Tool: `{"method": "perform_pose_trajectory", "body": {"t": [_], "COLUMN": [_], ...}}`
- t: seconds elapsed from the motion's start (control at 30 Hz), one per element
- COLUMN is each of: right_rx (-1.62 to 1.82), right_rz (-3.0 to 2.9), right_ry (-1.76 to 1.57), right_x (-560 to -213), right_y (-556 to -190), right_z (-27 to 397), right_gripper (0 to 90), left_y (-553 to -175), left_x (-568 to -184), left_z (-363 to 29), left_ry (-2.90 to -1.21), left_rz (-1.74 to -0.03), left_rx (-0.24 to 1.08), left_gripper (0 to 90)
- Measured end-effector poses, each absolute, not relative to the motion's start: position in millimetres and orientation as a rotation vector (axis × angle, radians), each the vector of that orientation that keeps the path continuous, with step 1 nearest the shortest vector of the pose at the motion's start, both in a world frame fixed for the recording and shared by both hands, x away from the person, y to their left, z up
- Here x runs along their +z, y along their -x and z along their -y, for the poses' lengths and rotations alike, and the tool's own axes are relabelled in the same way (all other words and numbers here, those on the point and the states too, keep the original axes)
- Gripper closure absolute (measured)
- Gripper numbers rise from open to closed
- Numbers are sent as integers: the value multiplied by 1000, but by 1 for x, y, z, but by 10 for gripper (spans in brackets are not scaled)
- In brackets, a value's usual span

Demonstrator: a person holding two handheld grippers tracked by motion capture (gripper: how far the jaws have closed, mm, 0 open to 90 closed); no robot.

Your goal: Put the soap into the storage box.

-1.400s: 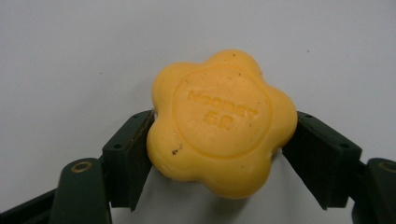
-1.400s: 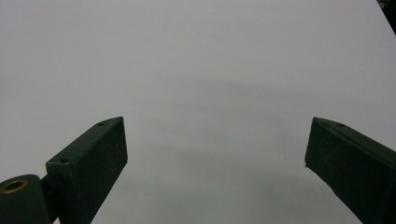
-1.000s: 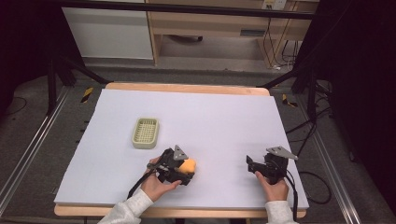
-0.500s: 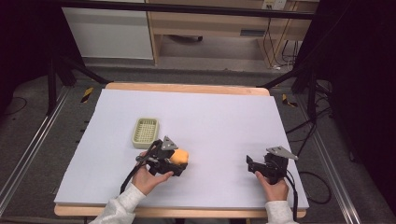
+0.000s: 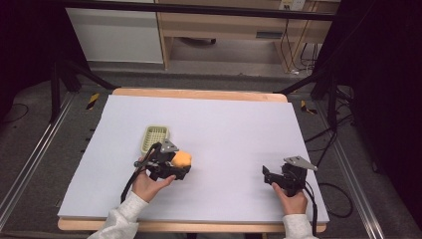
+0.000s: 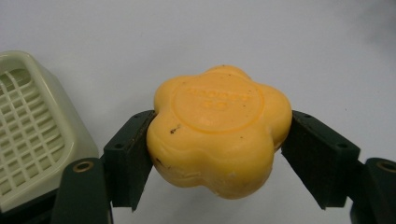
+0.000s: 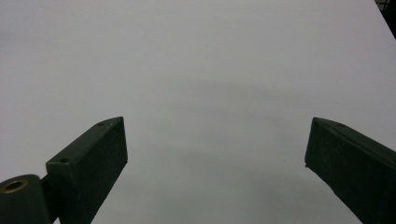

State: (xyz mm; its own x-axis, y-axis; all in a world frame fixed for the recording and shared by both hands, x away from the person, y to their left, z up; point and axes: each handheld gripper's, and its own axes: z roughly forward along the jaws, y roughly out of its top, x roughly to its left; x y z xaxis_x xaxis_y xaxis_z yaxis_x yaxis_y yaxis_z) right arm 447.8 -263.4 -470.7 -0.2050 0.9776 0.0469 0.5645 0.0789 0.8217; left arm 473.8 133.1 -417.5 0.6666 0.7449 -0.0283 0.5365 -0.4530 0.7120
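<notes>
The white counter (image 5: 234, 124) is lying open across its far half and its whole middle, leaving wide passage there. The pale green soap dish (image 5: 155, 138) is standing left of centre as the one fixed obstacle. The left tongs (image 5: 180, 164) are sitting just beside its near right corner, gripping an orange flower-shaped soap (image 6: 217, 128), so the gap between dish and tongs is staying narrow. The right tongs (image 5: 265, 175) are resting near the right front edge with jaws spread wide and bare surface lying ahead of them (image 7: 215, 154). A broad clear lane is running between the two tongs.
</notes>
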Motion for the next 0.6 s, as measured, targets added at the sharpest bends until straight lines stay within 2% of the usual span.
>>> {"method": "perform_pose_trajectory", "body": {"t": [0.6], "right_rx": [1002], "right_rz": [-1830], "right_ry": [-1523], "right_x": [-471], "right_y": [-448], "right_z": [263], "right_gripper": [62], "left_y": [-484], "left_x": [-406], "left_z": [-159], "left_ry": [-2084], "left_rz": [-1052], "left_rx": [427], "left_gripper": [270]}}
